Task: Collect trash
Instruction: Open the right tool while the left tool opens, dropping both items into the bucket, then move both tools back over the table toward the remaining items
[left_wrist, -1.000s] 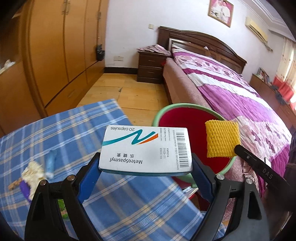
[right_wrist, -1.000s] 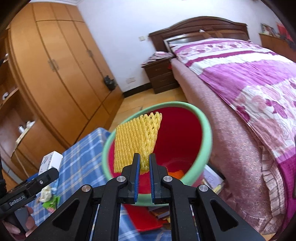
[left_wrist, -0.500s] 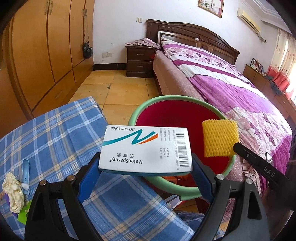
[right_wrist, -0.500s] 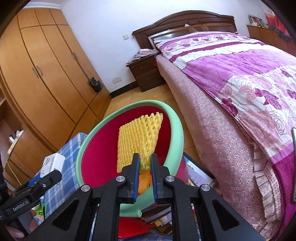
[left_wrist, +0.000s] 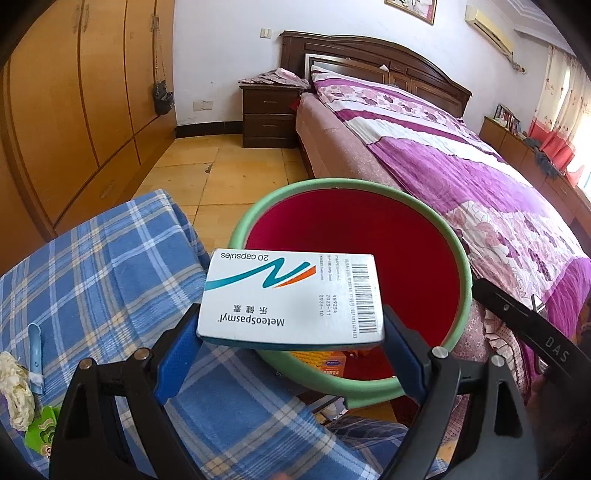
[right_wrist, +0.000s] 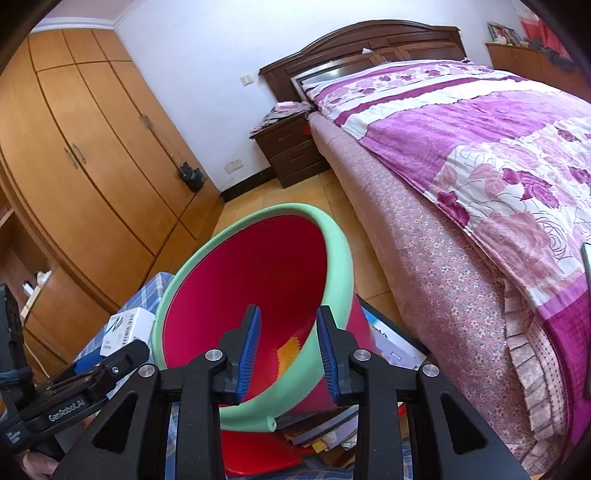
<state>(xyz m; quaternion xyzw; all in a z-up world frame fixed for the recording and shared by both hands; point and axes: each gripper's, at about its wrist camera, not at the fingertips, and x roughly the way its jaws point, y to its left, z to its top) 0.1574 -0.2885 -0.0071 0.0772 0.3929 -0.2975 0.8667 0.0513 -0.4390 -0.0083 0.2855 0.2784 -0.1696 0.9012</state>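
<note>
Yellow foam net (right_wrist: 287, 349) binned; right hand-held gripper (right_wrist: 287, 349) just parted, empty. Left hand-held gripper (left_wrist: 291, 328) clamps white capsule box (left_wrist: 291, 299) beside red green-rimmed bin (left_wrist: 458, 258); bench (left_wrist: 92, 266) scraps remain.

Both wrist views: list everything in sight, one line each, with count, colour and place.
bin: one, red with green rim, on the floor between table and bed
foam net: one, yellow, lying inside the bin
medicine box: one, white with teal swoosh, clamped above the bin's near rim
tablecloth: one, blue plaid, covering the table left of the bin
spoon: one, light blue, on the tablecloth
crumpled tissue: one, off-white, at the cloth's left edge
green wrapper: one, beside the tissue
bed: one, purple floral cover
nightstand: one, dark wood
wardrobe: one, orange-brown
left gripper: shut on the medicine box
right gripper: jaws just opened, nothing between them
</note>
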